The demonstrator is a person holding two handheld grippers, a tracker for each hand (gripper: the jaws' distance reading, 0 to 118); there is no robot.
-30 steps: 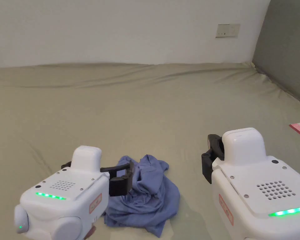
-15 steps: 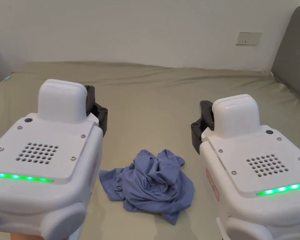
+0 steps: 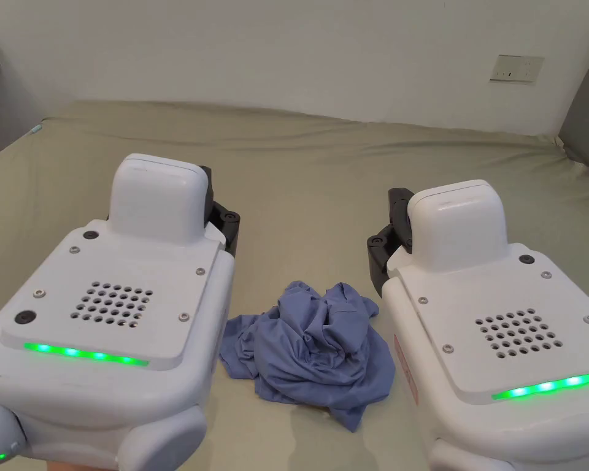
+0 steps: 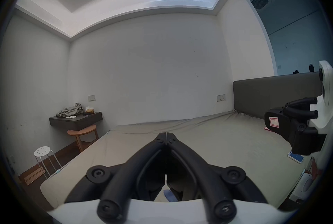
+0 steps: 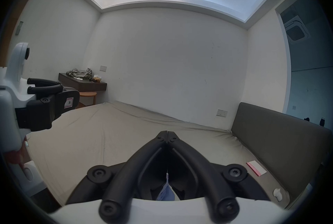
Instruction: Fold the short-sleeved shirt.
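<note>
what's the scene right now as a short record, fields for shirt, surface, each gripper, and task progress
shirt: blue short-sleeved shirt, crumpled in a heap, not spread
surface: olive-green bed sheet, shirt lies on it near the front
left gripper: jaws closed together, empty, held above the bed, left of the shirt
right gripper: jaws closed together, empty, held above the bed, right of the shirt
contact: neither gripper touches the shirt
progress: folding not begun
other: pink-edged card on the sheet by the headboard

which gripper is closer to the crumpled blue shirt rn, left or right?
Hard to call; roughly equal. The left gripper and right gripper are both raised above the bed, jaws shut and empty, flanking the blue shirt, which lies crumpled between and below them, touching neither.
</note>
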